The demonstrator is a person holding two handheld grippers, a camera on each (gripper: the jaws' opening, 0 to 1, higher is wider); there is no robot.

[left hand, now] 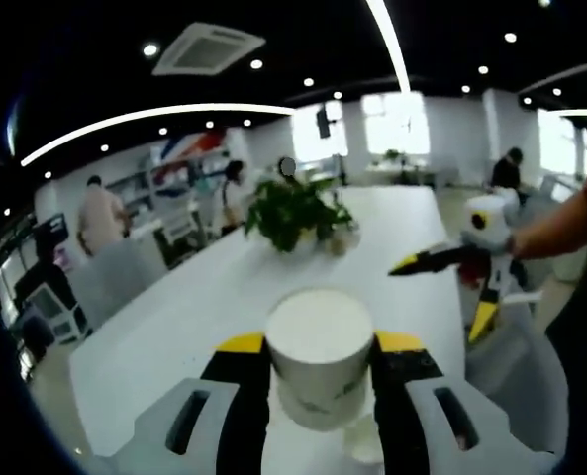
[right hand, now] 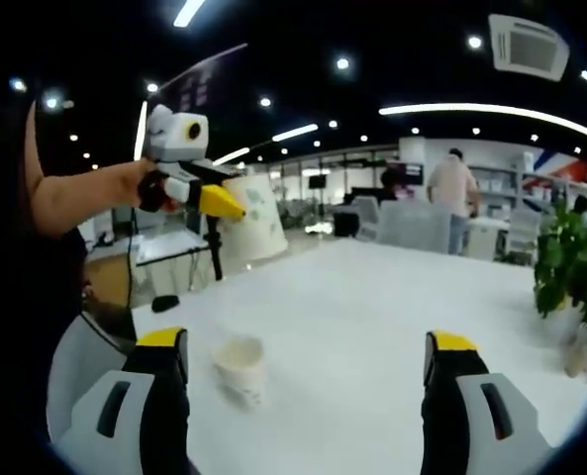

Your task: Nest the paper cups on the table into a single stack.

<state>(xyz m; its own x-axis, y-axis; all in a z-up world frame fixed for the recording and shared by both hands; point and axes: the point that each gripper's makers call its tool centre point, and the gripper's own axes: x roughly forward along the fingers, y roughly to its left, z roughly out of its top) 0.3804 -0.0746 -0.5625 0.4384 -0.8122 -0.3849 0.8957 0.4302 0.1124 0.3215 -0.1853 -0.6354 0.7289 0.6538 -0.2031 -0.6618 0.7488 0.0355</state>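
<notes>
Two paper cups are showing, and they are not yet nested. Your left claw [left hand: 321, 368] is gripping one paper cup [left hand: 320, 358] by its sides, its black jaws with yellow tips pressing on either flank. In the left gripper view that cup is sitting between the jaws with its white flat end facing the camera, lifted above the white desk [left hand: 204, 307]. In the right gripper view you are seeing the same held cup tilted in the air, raised well above the desk surface.

Your right claw [right hand: 308, 356] is standing open and holding nothing, its two jaws spread wide apart. Ahead of it and toward its left jaw, the second cup [right hand: 241, 368] is standing upright on the desk with its mouth facing up, well apart from the held cup. In the left gripper view, part of a pale rim is peeking out just below the held cup; you cannot tell whether that is this same cup.

Further out, a potted plant [left hand: 291, 213] is sitting farther along the desk, and people are standing in the office behind it.

Judging from this, the stacking is at an early stage: one cup is picked up, and lowering it into the standing cup is what is left. No finished stack is showing.
</notes>
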